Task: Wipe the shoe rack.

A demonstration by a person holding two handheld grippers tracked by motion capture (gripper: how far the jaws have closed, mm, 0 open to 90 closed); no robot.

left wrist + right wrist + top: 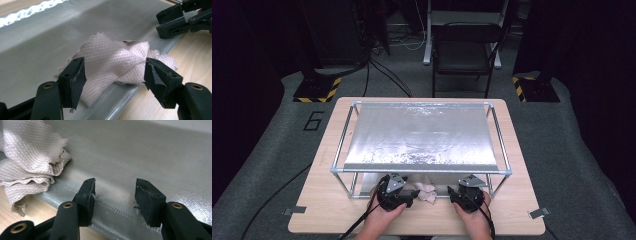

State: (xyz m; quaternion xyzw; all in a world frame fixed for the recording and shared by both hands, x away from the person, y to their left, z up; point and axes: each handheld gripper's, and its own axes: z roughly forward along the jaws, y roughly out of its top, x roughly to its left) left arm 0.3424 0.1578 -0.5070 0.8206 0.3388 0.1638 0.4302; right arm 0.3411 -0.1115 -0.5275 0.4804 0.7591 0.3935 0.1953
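A crumpled pale pink waffle-weave cloth [426, 194] lies on the front edge of a silver sheet [372, 182] spread on the table under a metal frame. In the left gripper view the cloth [117, 60] sits between the wide-apart jaws of my left gripper [115, 78], which is open; the jaw tips flank it on both sides. My right gripper [115, 192] is open over the stitched hem of the silver sheet [150, 157], with nothing between its jaws. The cloth [30, 157] lies to its upper left. In the high view the left gripper [411, 194] and right gripper [456, 192] flank the cloth.
A metal tube frame [422, 171] stands on the wooden table [312, 200], with a second silver sheet [422, 135] stretched over its top. Its front bar runs just above both grippers. A black chair [462, 55] stands beyond the table.
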